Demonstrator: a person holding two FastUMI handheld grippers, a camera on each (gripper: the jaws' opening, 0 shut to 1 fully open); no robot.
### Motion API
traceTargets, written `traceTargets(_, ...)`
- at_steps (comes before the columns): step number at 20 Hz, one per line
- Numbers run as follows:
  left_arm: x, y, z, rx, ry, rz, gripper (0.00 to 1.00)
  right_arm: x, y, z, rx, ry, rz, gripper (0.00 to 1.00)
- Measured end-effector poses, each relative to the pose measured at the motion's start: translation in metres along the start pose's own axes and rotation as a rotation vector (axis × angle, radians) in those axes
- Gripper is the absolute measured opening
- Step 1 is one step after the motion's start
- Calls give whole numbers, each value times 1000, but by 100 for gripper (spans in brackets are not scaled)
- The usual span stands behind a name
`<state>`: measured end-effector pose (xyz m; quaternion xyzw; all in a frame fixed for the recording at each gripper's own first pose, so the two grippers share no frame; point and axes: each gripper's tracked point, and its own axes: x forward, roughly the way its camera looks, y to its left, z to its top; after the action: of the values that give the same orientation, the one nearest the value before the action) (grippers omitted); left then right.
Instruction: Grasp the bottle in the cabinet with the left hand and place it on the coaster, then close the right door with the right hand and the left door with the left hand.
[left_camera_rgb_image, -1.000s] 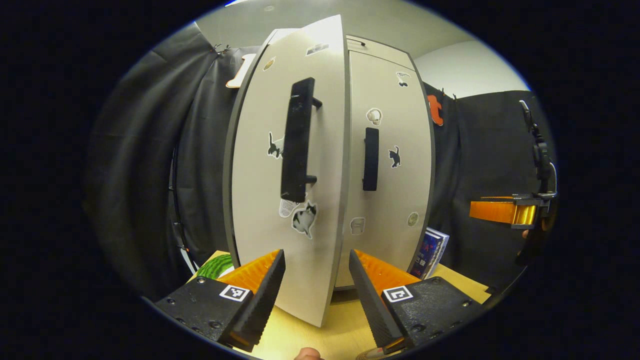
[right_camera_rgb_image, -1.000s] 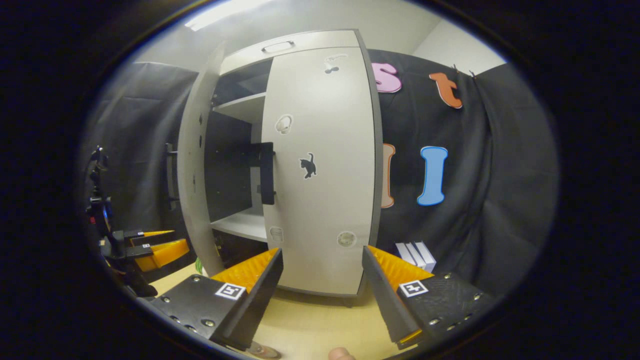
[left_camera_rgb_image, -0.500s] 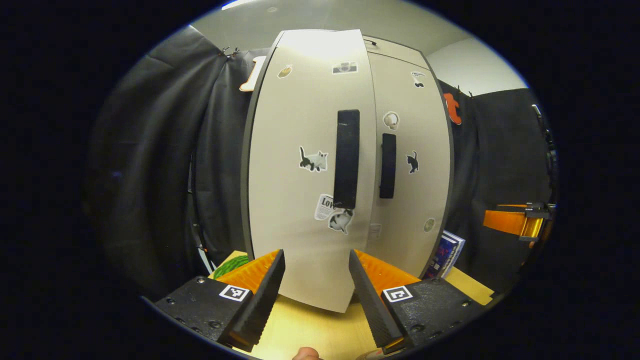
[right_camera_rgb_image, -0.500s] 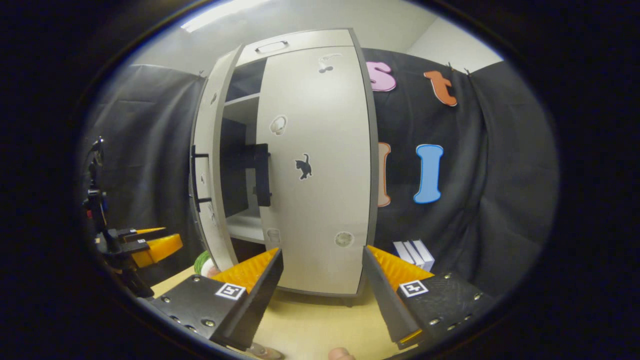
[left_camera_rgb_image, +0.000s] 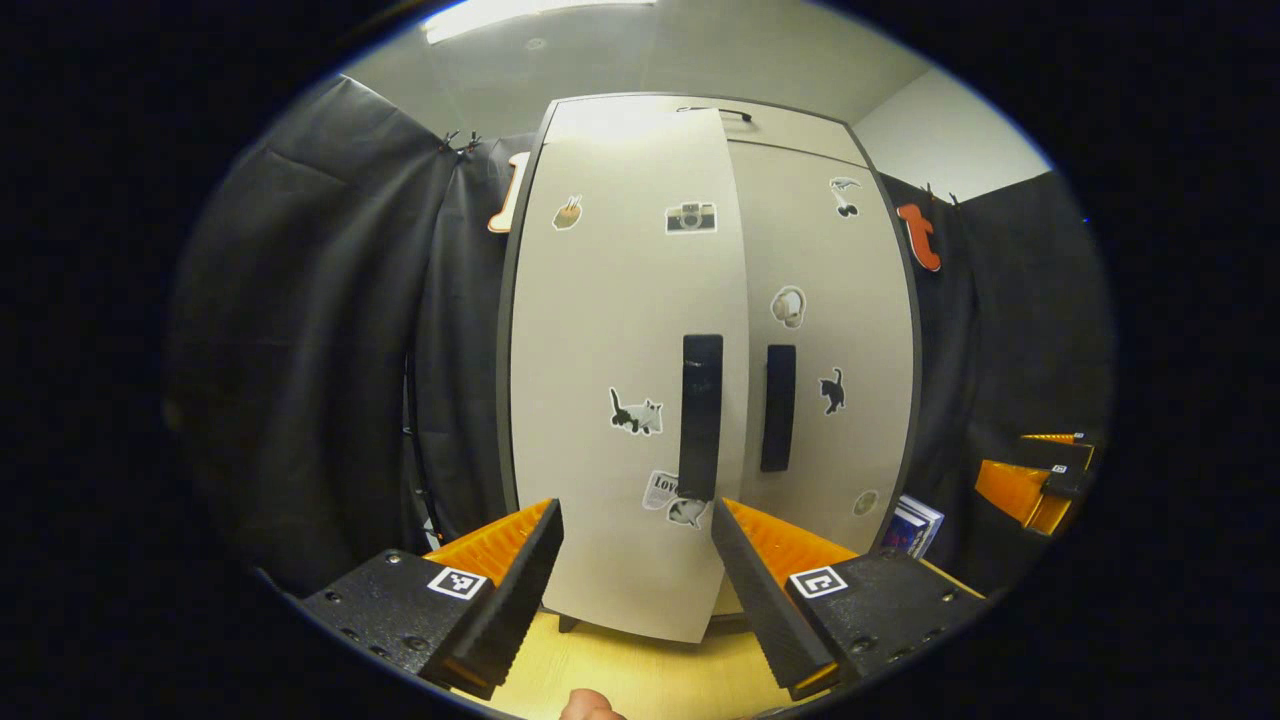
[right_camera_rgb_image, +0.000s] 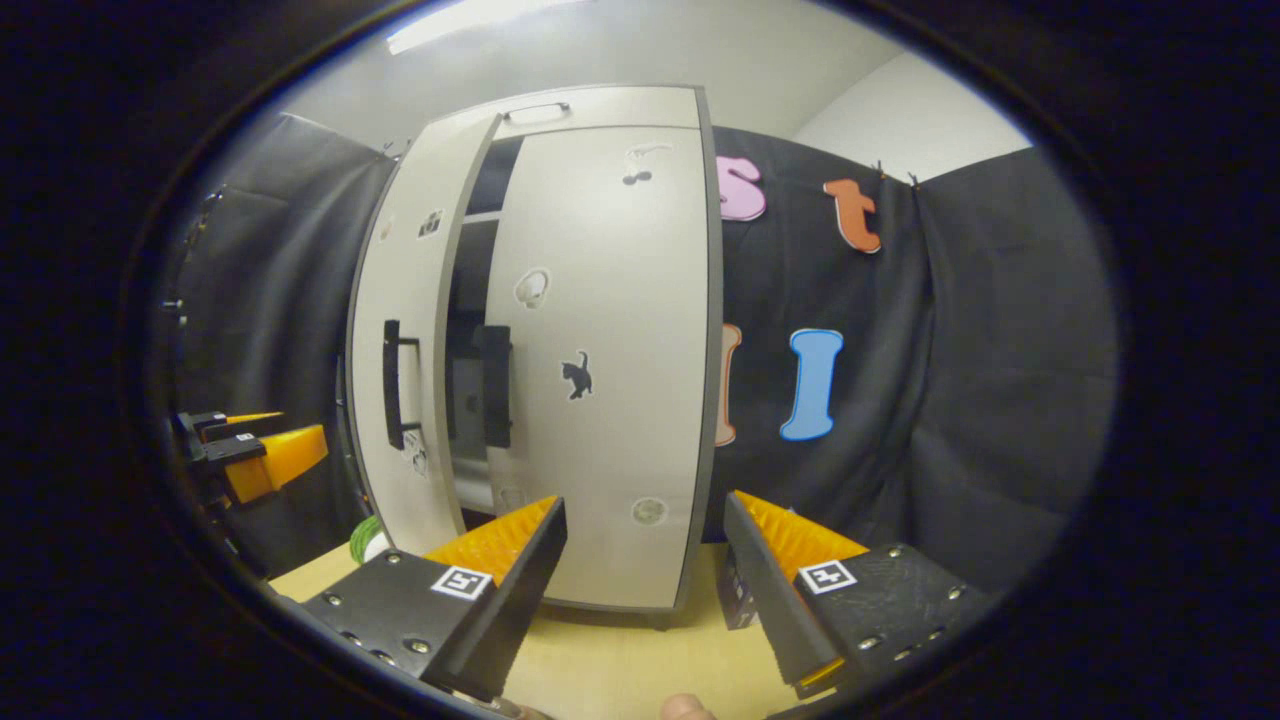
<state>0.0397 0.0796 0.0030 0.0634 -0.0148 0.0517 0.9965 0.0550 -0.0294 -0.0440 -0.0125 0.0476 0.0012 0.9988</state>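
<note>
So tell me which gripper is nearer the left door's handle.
Left. The left gripper sits open right in front of the left door, just below its handle. The right gripper faces the right door, farther off.

Partly readable "Lov" on a sticker (left_camera_rgb_image: 658, 490) low on the left door (left_camera_rgb_image: 620, 330), square coded tags unreadable

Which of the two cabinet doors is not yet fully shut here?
The left door, the one with the camera sticker: the right gripper view shows a dark gap beside it, while the right door sits flush with the cabinet.
</note>
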Motion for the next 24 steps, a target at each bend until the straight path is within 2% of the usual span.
traceTargets(1,-1,-3,7,11,-4,7,94,-3,1,7,7,-18,-5,93)
traceTargets(4,-4,-9,17,43,-9,28,94,-10,3,25,35,-60,-8,96)
traceTargets(6,-6,-20,24,33,-23,11,93,-12,0,31,56,-74,-10,96)
traceTargets(7,-6,-25,27,22,-29,0,93,-13,-2,32,65,-77,-12,93)
traceTargets(8,-5,-30,28,13,-32,-10,94,-13,-6,31,70,-75,-17,96)
traceTargets(14,-9,-46,27,-2,-32,-36,94,-17,-21,29,59,-76,-33,96)
traceTargets(21,-12,-57,25,8,-26,-25,92,-17,-33,30,50,-79,-24,96)
traceTargets(24,-13,-64,25,7,-27,-21,94,-15,-40,31,52,-82,-20,96)
